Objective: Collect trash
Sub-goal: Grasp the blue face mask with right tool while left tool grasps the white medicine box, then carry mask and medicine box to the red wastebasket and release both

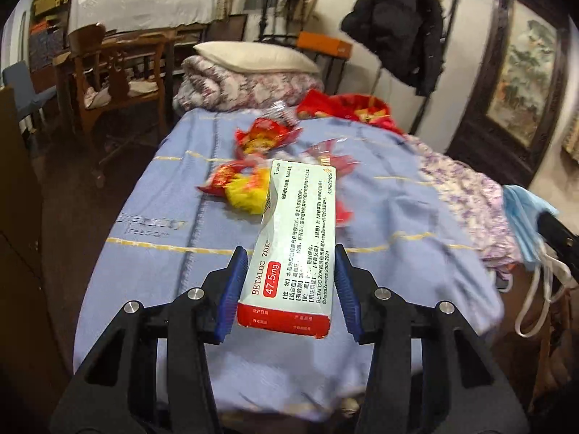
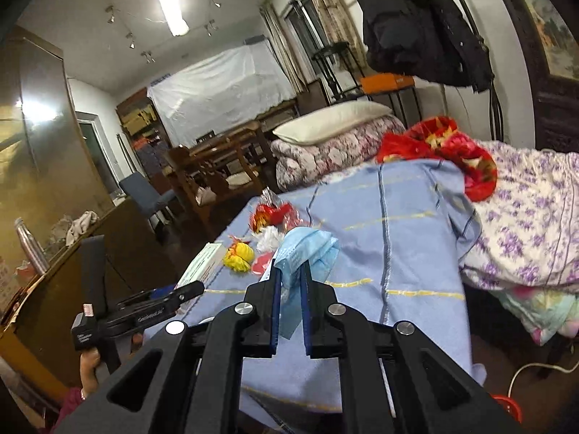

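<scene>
My left tongs (image 1: 291, 271) clamp the medicine box (image 1: 295, 238), long axis pointing ahead, my right tongs (image 2: 291, 282) pinch the blue mask (image 2: 307, 249), wrappers (image 1: 249, 181) remain mid-bed (image 1: 163, 224) beyond both.

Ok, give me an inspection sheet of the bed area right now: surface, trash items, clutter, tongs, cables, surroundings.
Surface: blue blanket over the bed, floral quilt beside it.
Job's things: medicine box in the left tongs; blue face mask in the right tongs; red and yellow wrappers lying on the blanket.
Clutter: red cloth, folded quilt and pillow at the far end.
Tongs: left shut on the box; right shut on the mask.
Cables: white cord on the floor by the bed.
Surroundings: wooden chair, black jacket hanging, framed painting.
</scene>
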A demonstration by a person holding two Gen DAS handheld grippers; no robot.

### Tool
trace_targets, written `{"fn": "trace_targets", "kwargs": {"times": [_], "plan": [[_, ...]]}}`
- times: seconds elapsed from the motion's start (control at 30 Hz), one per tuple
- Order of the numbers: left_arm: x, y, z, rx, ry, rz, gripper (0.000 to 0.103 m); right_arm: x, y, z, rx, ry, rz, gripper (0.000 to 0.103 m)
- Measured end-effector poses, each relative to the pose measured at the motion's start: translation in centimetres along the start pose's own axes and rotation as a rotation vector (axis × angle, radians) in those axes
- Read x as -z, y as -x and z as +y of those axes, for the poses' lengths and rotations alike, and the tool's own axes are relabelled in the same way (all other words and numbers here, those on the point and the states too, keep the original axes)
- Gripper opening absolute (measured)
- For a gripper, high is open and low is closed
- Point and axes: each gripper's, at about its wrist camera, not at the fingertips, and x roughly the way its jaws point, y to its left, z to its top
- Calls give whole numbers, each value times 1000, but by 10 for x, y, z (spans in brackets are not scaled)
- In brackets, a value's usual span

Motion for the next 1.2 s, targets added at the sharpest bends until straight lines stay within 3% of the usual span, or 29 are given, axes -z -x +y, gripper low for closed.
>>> {"fn": "trace_targets", "kwargs": {"times": [0.33,0.63,0.9,0.93,1.0,1.2], "plan": [[14,45,-129,166,-191,-2,48,12,104,-34,69,-3,-98,11],[59,31,-267,333,-391,125,48,39,193,-119,203,-97,-186,11],[111,-24,-362,365,-570,268,50,76,230,-202,315,-215,-226,11],[118,-34,-372,364,-588,291,54,83,232,-214,322,-244,-222,11],[127,-47,-381,340,-602,312,74,91,232,-231,334,-286,-212,11],[136,-67,-378,286,-604,325,83,115,218,-261,331,-354,-145,11]]}}
